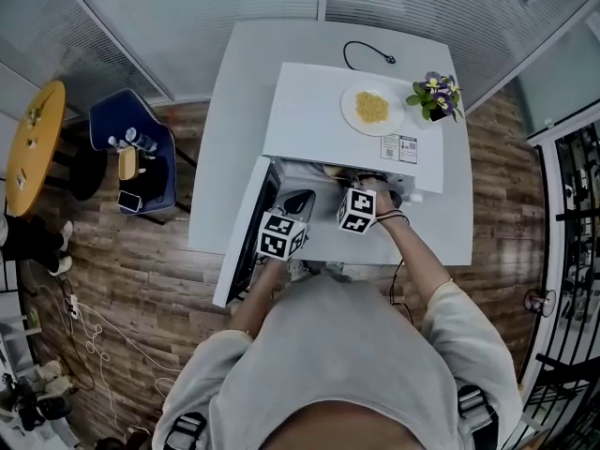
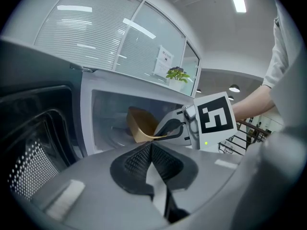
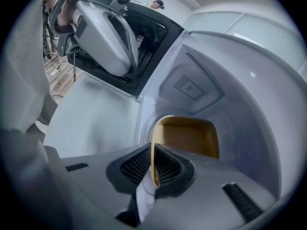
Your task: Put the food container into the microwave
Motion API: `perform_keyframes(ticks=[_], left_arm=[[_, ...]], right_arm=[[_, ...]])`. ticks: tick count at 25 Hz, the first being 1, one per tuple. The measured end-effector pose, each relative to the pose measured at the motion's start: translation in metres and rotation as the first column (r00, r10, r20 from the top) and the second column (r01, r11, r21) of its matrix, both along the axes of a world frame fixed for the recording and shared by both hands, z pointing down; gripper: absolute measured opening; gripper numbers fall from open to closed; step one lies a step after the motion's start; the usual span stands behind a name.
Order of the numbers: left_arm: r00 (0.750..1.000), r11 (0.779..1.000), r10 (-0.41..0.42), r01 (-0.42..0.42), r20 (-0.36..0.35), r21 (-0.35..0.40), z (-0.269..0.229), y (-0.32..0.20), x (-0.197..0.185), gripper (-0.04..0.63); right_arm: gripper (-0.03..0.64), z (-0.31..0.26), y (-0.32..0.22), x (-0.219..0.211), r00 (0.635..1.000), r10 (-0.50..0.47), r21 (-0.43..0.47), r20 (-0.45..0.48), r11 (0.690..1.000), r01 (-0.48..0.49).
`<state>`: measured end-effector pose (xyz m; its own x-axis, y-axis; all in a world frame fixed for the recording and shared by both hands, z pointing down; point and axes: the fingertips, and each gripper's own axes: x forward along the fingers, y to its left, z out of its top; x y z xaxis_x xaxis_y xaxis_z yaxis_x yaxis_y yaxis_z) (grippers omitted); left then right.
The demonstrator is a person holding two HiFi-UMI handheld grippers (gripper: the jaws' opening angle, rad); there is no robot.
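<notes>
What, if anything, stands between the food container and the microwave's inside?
Nothing visible does. The microwave door is open, and the right tongs, shut on the food container rim, hold it in the cavity mouth. The left tongs sit shut, off to the side.

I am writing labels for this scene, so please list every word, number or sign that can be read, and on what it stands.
Nothing is readable.
Sticker on the microwave top: too small to read.
Paper notice behind the microwave: too blurred.
Marker cube: black squares, no letters.
</notes>
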<state>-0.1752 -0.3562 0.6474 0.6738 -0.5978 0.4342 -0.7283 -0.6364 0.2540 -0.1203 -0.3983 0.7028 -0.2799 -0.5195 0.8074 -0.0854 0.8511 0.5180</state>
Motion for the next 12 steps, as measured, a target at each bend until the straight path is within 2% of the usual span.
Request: perform_keyframes(ticks=[12], left_arm=[[1.000, 1.000, -0.014, 0.014, 0.015, -0.009, 0.001, 0.001, -0.006, 0.011]], right_arm=[[0.028, 0.005, -0.028, -0.006, 1.000, 0.016, 0.071, -0.013, 0.997, -0.015]])
